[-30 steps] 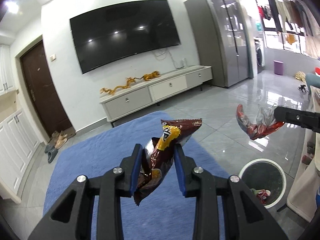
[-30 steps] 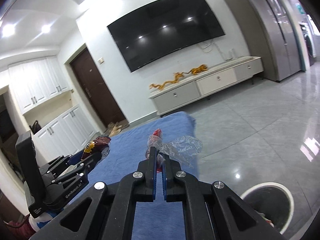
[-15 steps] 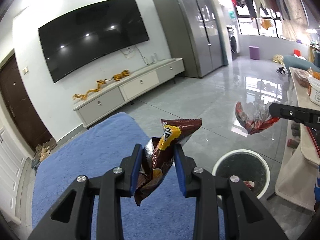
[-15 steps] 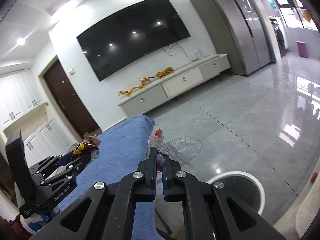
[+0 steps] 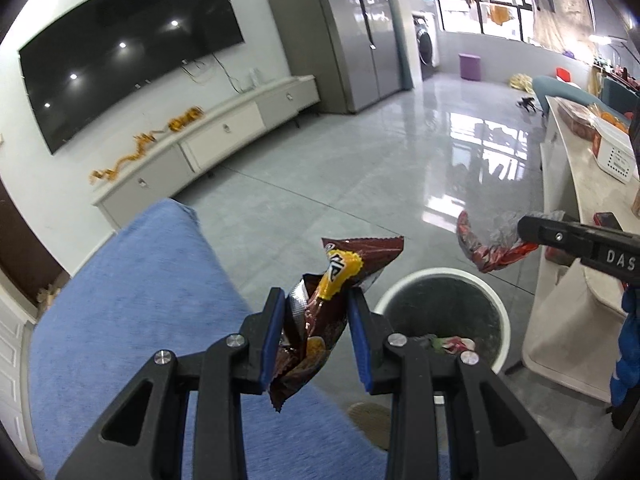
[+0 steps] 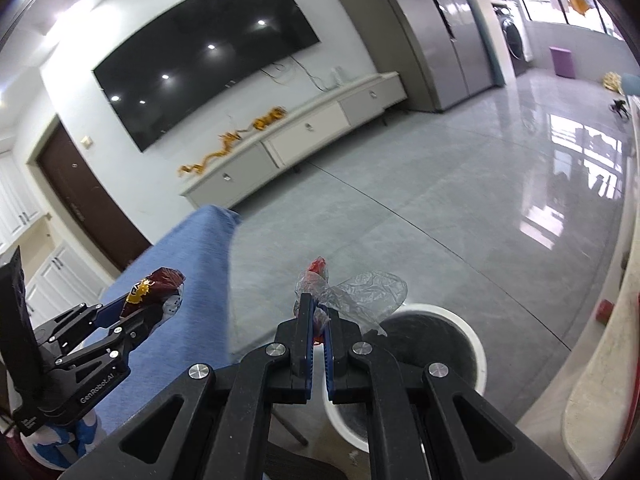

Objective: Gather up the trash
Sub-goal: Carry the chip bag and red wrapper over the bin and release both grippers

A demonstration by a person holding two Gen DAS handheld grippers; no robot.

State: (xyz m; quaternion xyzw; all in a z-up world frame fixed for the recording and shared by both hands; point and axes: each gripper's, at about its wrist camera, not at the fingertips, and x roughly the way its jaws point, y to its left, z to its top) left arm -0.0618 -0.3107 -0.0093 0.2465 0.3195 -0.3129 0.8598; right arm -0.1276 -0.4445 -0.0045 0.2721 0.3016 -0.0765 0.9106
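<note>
My left gripper (image 5: 317,300) is shut on a brown and yellow snack bag (image 5: 320,312), held over the edge of the blue cloth beside a white-rimmed bin (image 5: 440,304). The same bag (image 6: 154,288) and the left gripper (image 6: 132,308) show at the left of the right wrist view. My right gripper (image 6: 316,304) is shut on a red and clear plastic wrapper (image 6: 348,288), just above the near rim of the bin (image 6: 436,352). In the left wrist view that wrapper (image 5: 488,244) hangs from the right gripper (image 5: 524,228) above the bin's far rim. The bin holds some trash.
A blue cloth-covered table (image 5: 128,320) fills the left foreground. A beige counter (image 5: 576,216) with boxes stands right of the bin. Glossy grey floor (image 5: 360,184) stretches to a white TV cabinet (image 5: 216,140), a wall TV and a grey fridge.
Both grippers have swung right and down with their trash. The bin has come closer and more central in both views. The blue table has slid off to the left.
</note>
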